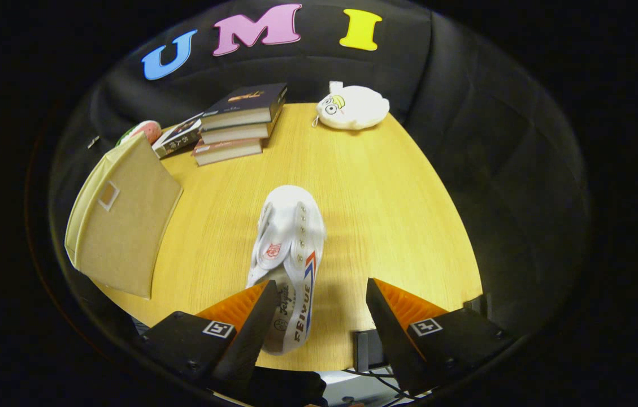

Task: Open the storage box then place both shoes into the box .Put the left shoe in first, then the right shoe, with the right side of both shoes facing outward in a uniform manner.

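Gripper [319, 316] fingers stand wide apart and grip nothing; the heel end of a white shoe [287, 265] lies between them, close against the left finger [251, 322] and clear of the right finger [392, 325]. That shoe lies on the wooden counter [386, 215] with its toe pointing away from the gripper, its eyelets and a red-and-blue side stripe facing up toward the camera. To the left of the shoe, apart from it, the beige fabric storage box [121, 223] sits at the counter's left edge, tilted, with a small label window on its visible face. Beyond the shoe, at the far side of the counter, a stack of books [237, 124] rests, with a further book lying just beside it on the left. A white plush toy [352, 106] lies at the far edge, right of the books and well apart from the shoe.
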{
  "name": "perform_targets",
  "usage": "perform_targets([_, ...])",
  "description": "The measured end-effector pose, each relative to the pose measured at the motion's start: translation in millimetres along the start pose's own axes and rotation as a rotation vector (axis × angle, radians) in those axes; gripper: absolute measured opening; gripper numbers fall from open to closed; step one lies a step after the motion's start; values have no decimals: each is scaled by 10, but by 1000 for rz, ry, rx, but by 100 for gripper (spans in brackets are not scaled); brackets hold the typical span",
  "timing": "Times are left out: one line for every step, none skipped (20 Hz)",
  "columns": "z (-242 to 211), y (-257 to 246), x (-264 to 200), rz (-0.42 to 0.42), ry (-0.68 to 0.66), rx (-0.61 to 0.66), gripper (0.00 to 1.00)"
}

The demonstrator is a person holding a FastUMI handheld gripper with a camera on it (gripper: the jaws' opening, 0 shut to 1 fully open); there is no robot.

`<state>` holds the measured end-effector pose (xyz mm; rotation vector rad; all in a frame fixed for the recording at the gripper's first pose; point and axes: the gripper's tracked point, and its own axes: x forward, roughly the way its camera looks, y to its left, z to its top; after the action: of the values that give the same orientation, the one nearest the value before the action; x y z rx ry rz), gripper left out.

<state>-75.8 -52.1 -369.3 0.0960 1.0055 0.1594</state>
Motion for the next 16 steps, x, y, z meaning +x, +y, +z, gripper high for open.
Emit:
perform_targets([-5, 3, 79, -1, 5, -9, 96])
perform_targets([31, -4, 165, -5, 3, -12, 96])
perform_targets([53, -22, 256, -16, 3, -16, 96])
perform_targets([66, -40, 338, -27, 8, -20, 95])
perform_targets([79, -46, 398, -29, 8, -21, 93])
perform_targets([98, -39, 454, -29, 2, -19, 89])
perform_targets([112, -28, 488, -21, -4, -9, 87])
perform_targets([149, 3, 508, -7, -16, 7, 86])
perform_targets([180, 16, 548, -6, -26, 19, 85])
perform_targets([208, 57, 573, 1, -31, 29, 77])
perform_targets([217, 99, 623, 2, -29, 39, 62])
perform_targets([251, 47, 634, -43, -36, 46, 46])
perform_targets([257, 14, 621, -75, -38, 52, 30])
perform_targets([267, 5, 625, -87, -38, 65, 13])
perform_targets([260, 10, 603, -79, -29, 94, 11])
perform_targets([259, 29, 589, -60, -20, 137, 8])
